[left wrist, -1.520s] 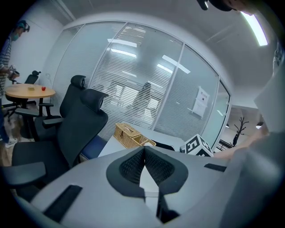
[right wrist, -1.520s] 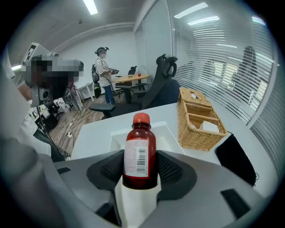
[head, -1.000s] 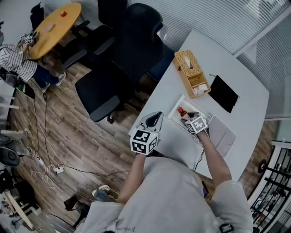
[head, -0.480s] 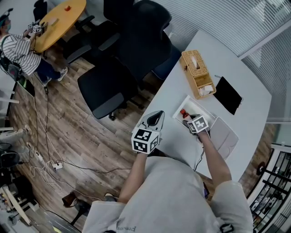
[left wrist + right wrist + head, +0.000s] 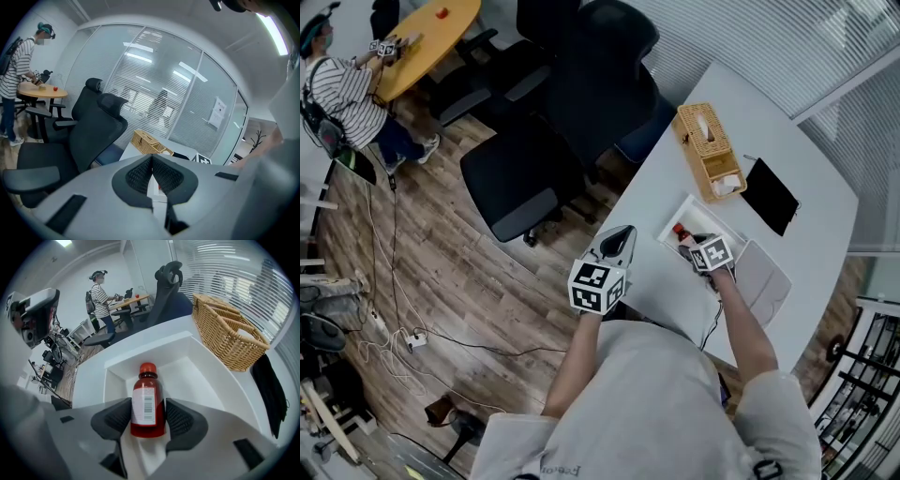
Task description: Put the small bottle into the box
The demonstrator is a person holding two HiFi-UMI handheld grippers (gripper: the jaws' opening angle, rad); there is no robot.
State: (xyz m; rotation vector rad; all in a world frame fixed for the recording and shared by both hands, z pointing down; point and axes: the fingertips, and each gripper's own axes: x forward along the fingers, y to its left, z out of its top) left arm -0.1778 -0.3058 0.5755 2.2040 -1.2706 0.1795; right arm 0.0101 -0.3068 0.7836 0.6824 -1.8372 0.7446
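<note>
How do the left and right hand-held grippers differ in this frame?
The left hand-held gripper has its jaws closed on nothing, while the right hand-held gripper has its jaws clamped on the bottle. The left one is held by the table edge, outside the box. The right one reaches into the box. Both carry a marker cube.

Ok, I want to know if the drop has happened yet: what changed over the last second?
Hardly anything. The right hand-held gripper stayed shut on the small red bottle with the white label, over the open white box; nothing was let go. The left hand-held gripper stayed shut and empty. The wicker basket and flat black pad did not move.
</note>
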